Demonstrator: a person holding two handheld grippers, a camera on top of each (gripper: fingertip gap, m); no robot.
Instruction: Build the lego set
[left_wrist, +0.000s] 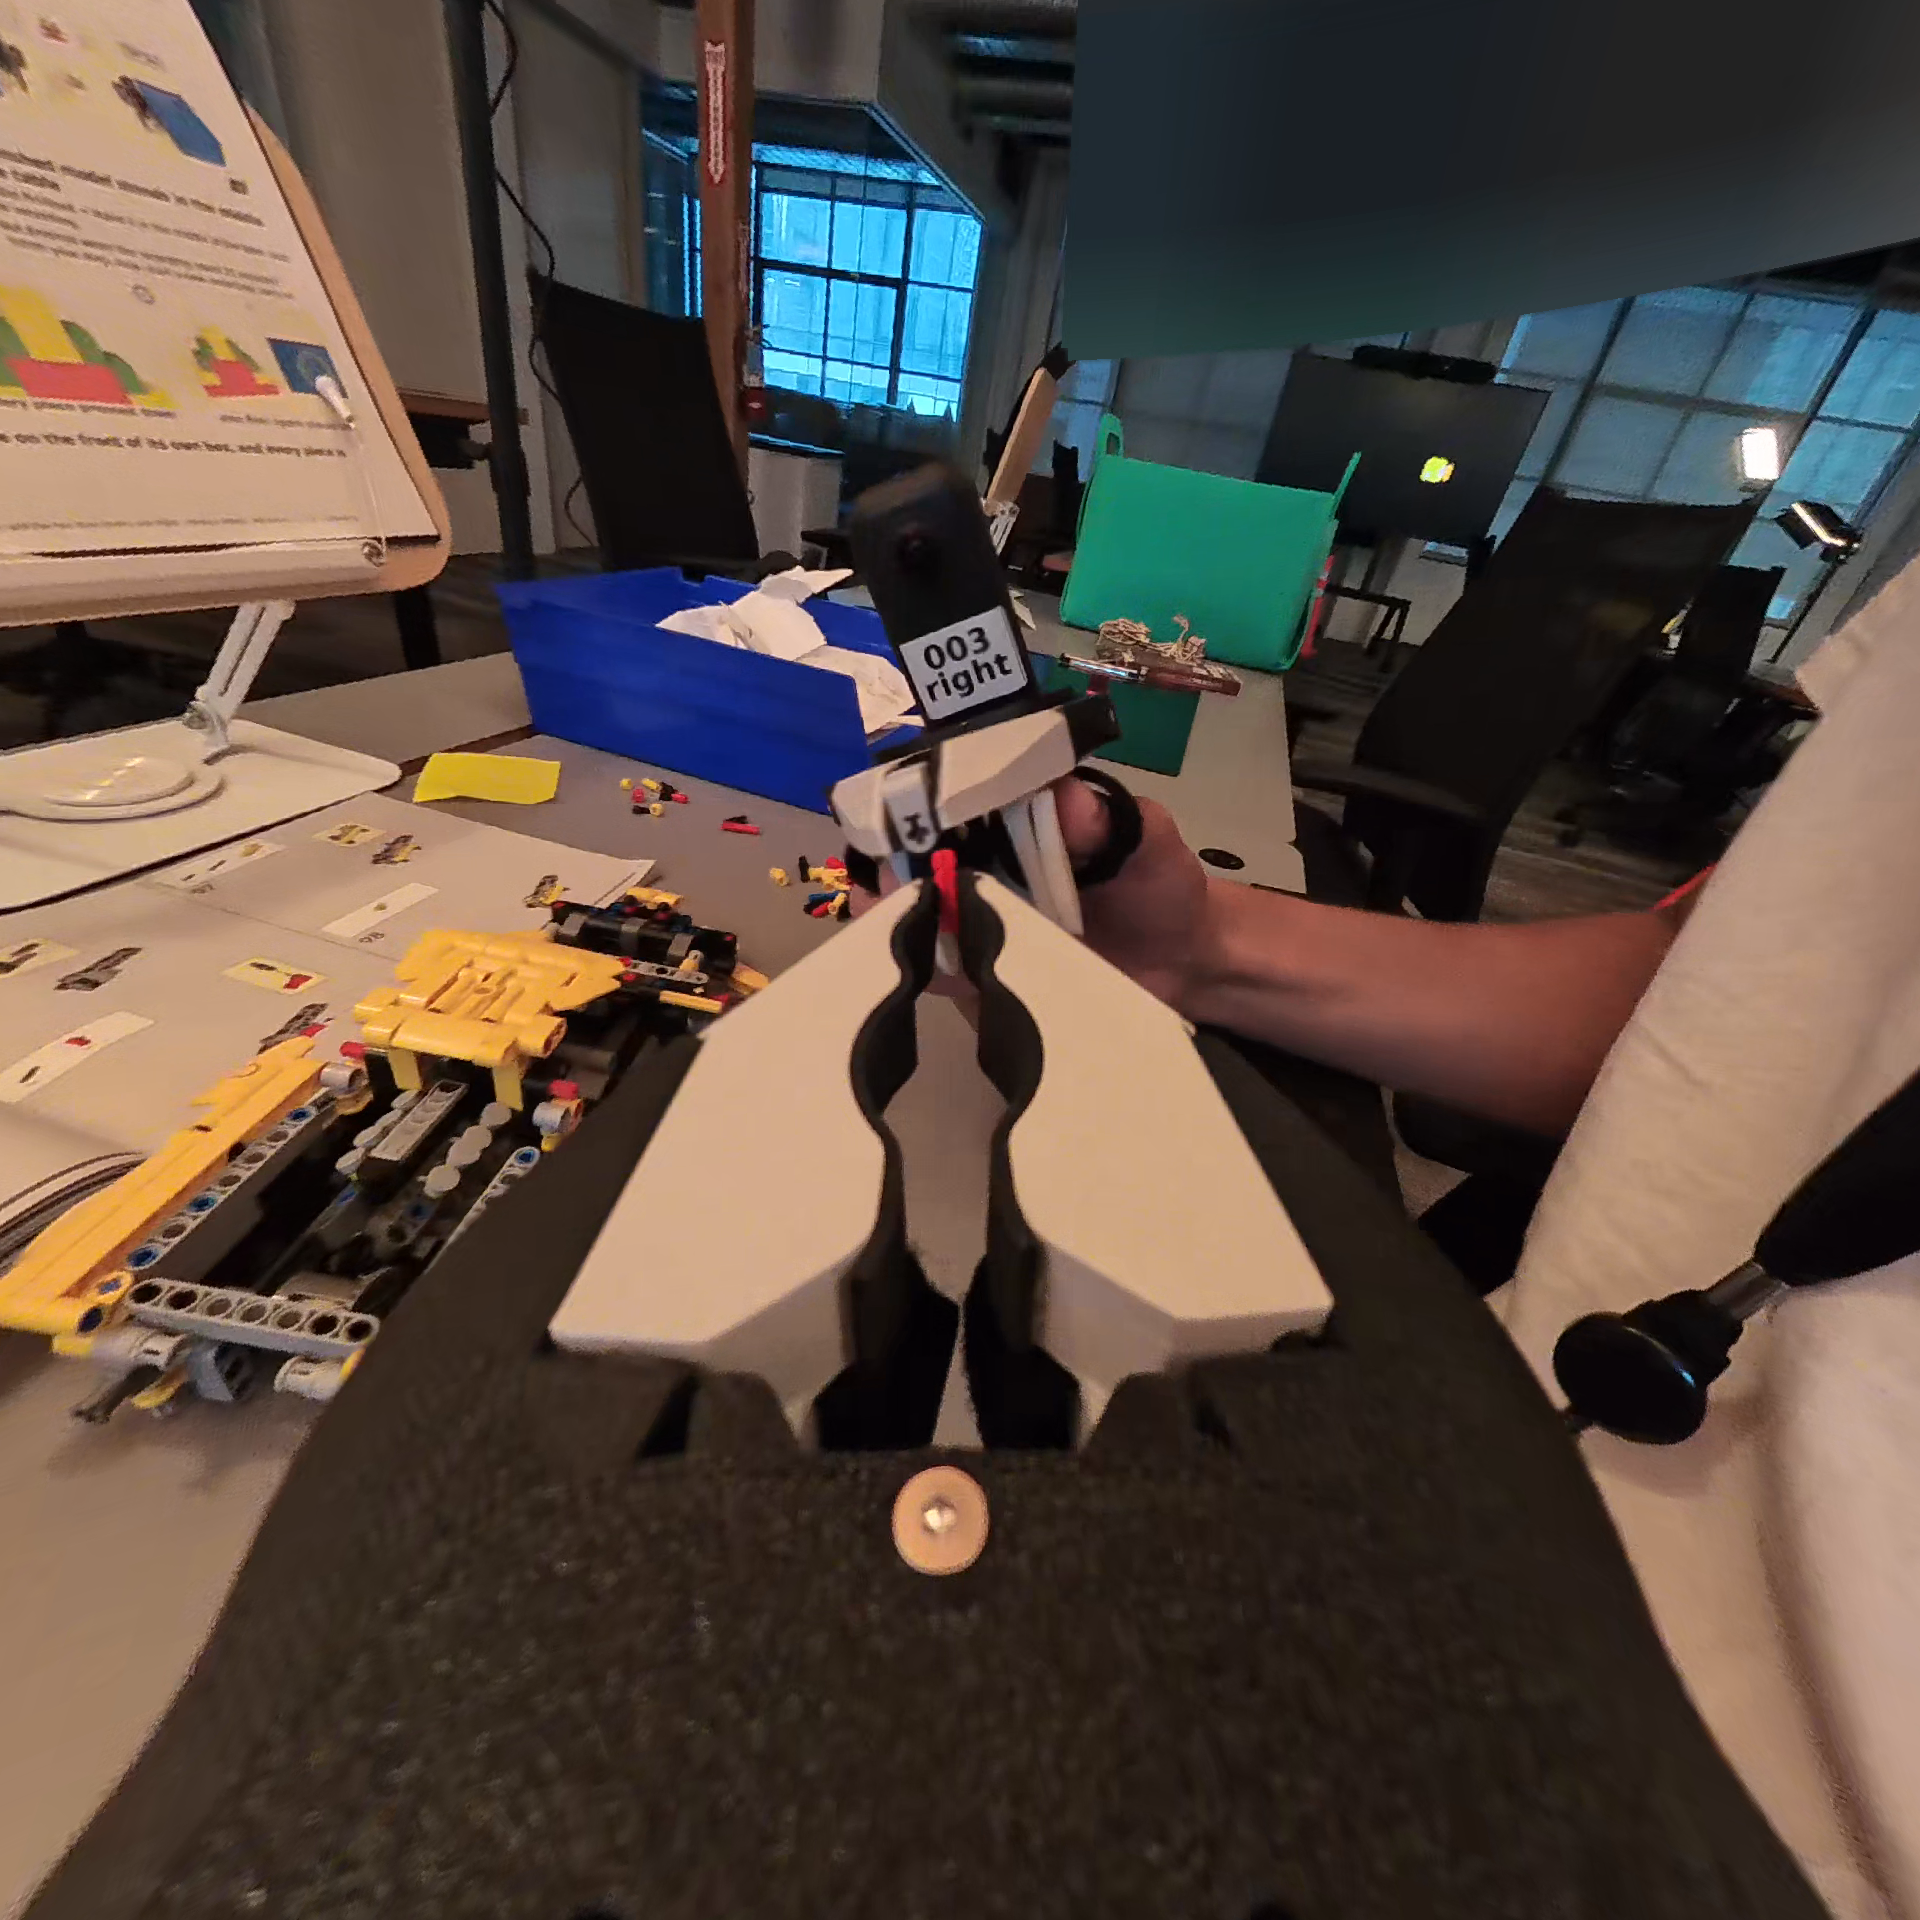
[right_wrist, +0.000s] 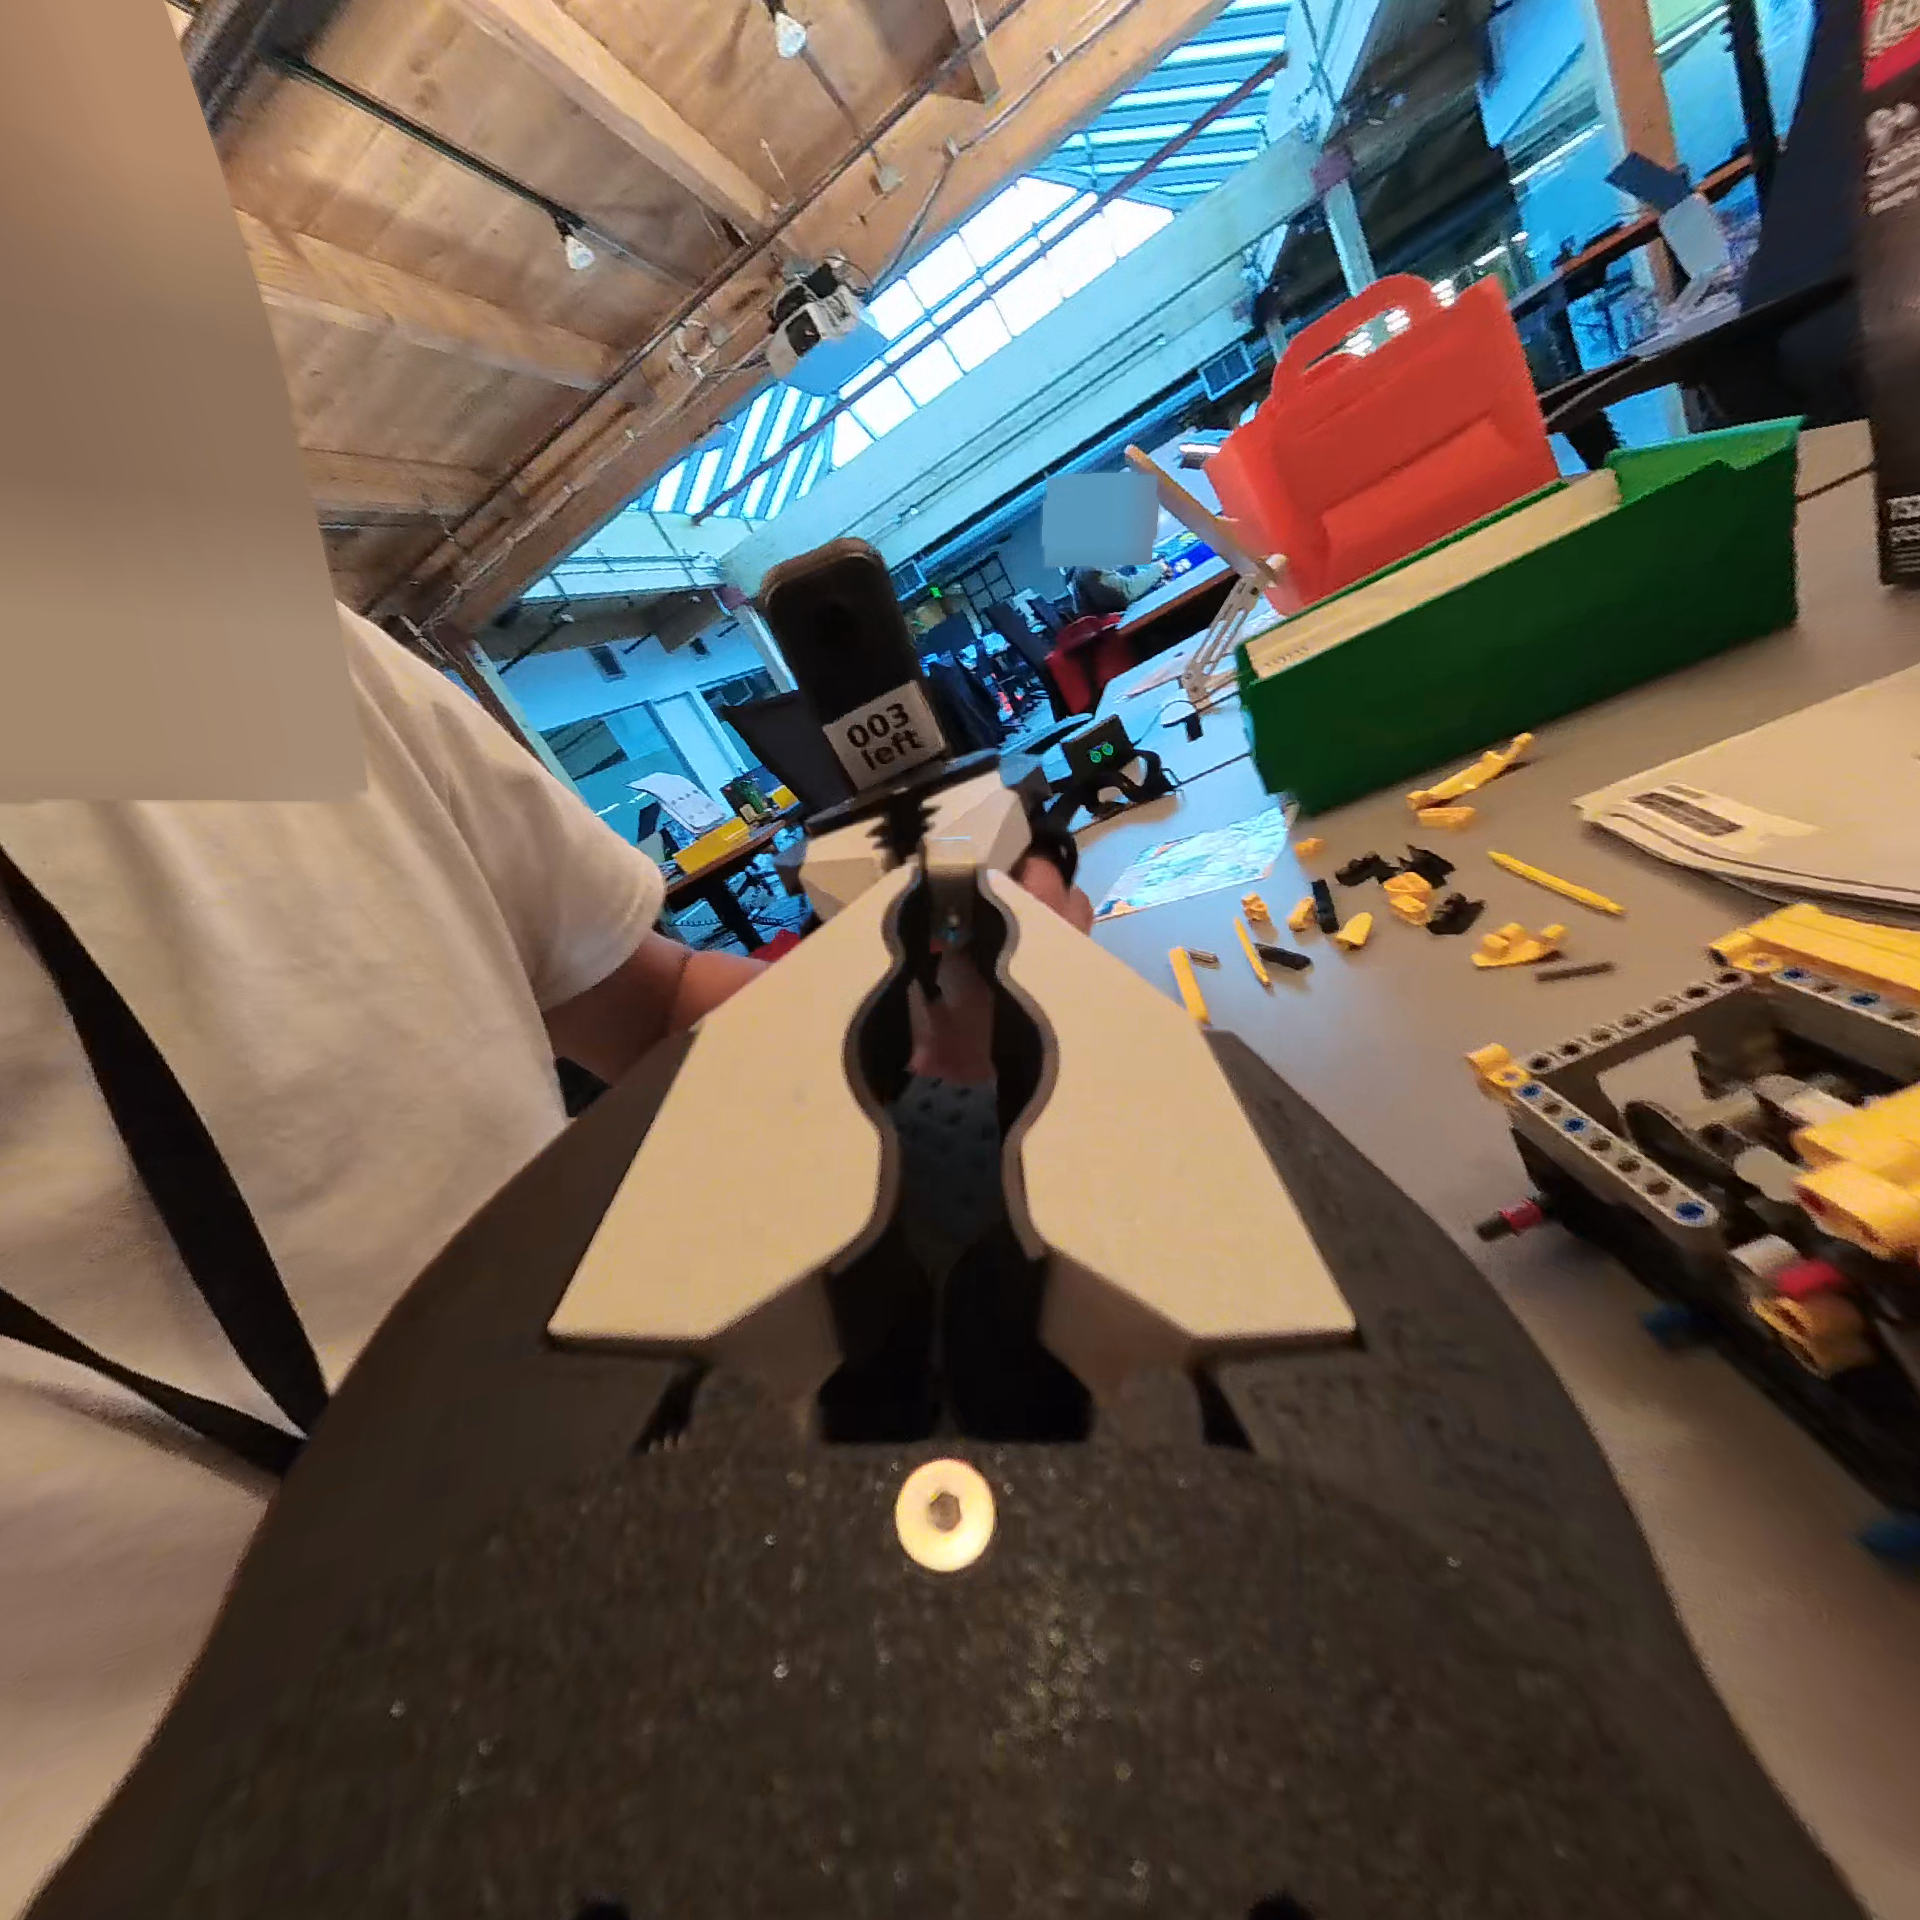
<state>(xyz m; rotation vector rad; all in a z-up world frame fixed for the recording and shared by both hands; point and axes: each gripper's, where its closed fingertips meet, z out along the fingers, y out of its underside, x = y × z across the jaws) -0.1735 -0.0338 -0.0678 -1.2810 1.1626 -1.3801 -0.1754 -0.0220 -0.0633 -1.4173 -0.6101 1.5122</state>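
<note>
Two claws meet tip to tip in the air above the bench (left_wrist: 665, 790), so the step in hand looks like a hand-over or a mating of small parts, not work on the model itself. The left claw (left_wrist: 943, 914) is nearly pressed together, and a small red piece (left_wrist: 943, 883) sits right at its tips; whether it or the right claw (right_wrist: 948, 914) does the pinching, I cannot tell. The right claw is likewise almost shut, with something small and dark at its tips. The half-built yellow and black vehicle (left_wrist: 436, 1081) lies on the bench, well to the left of the left claw and below it. Loose pieces (right_wrist: 1382, 904) are scattered beyond. Next comes, likely, a firm aligned push, then carrying the part to the vehicle.
</note>
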